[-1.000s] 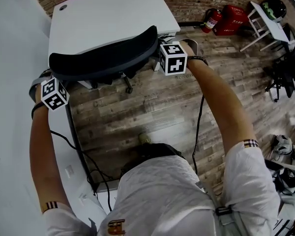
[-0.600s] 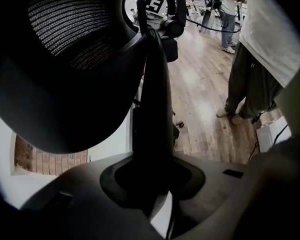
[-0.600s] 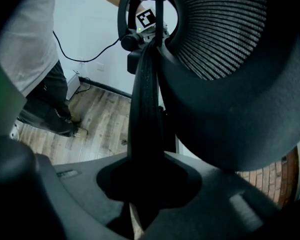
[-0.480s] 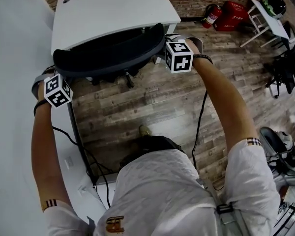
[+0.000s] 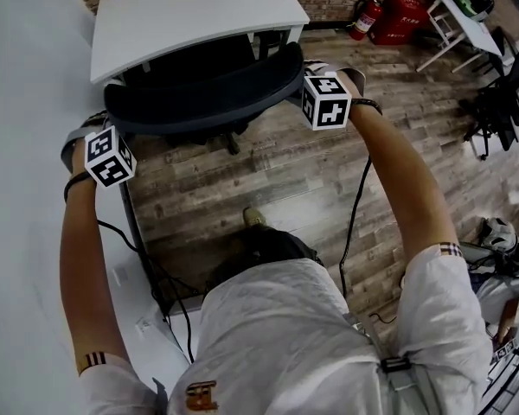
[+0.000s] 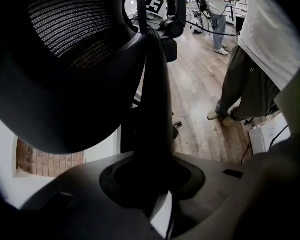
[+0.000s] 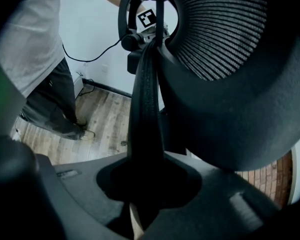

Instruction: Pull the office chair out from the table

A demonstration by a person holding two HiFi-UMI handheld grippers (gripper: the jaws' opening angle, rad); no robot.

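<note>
two grippers locked on the office chair (image 5: pixel 199 102), just off the table (image 5: pixel 199 11)

clamps the left gripper (image 5: pixel 97 132) on the backrest rim's left end and the right gripper (image 5: pixel 316 78) on its right end, jaws part-closed and pinching the thin dark rim on both sides. sits at the table's near edge, seat seemingly partly beneath it. likely to swivel on its base if one side hauls harder; could slip free, given so narrow a bite on the rim; might snag casters on the black cable (image 5: pixel 160 296) on the floor by the person's feet. faces the table, backrest toward the person; lays the backrest's long axis across the head view, gripper to gripper, right end slightly higher.
</note>
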